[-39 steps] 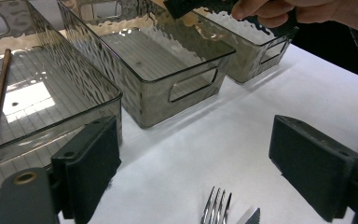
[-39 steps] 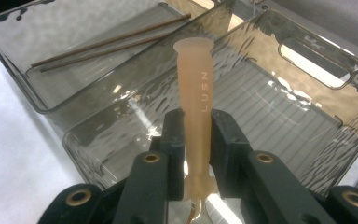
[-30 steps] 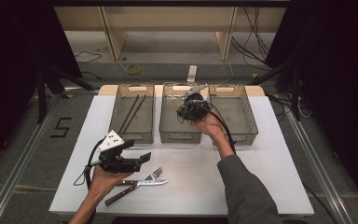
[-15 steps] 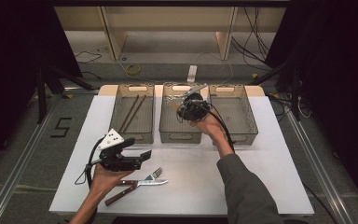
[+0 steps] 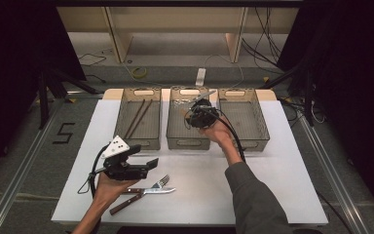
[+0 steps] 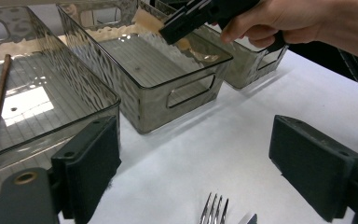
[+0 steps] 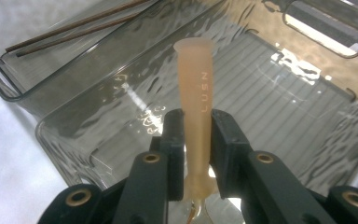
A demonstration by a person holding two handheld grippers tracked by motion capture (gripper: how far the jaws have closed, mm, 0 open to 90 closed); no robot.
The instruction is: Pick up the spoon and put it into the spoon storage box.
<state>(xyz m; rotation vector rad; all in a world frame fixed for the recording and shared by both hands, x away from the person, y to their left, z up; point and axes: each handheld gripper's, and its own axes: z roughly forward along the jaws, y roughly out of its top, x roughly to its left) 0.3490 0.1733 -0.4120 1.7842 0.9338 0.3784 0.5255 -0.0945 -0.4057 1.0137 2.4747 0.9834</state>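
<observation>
My right gripper point(image 7: 196, 116) is shut on a translucent peach utensil handle point(image 7: 195, 79), which points out over the middle smoked-plastic bin point(image 7: 279, 88). In the high view that gripper point(image 5: 200, 108) hovers over the same bin point(image 5: 187, 142), with the handle point(image 5: 205, 94) sticking out toward the far rim. My left gripper point(image 5: 151, 163) stands open low over the white table, just above a metal fork point(image 5: 161, 181) and a brown-handled knife point(image 5: 141, 191). In the left gripper view its jaws point(image 6: 196, 163) are wide apart with the fork tines point(image 6: 214, 210) below them, and the right gripper point(image 6: 191, 16) shows beyond.
Three bins stand in a row at the back of the white table point(image 5: 282, 185). The left bin point(image 5: 139, 142) holds two brown chopsticks point(image 5: 137, 117); the right bin point(image 5: 243, 141) looks bare. Dark floor and cables surround the table.
</observation>
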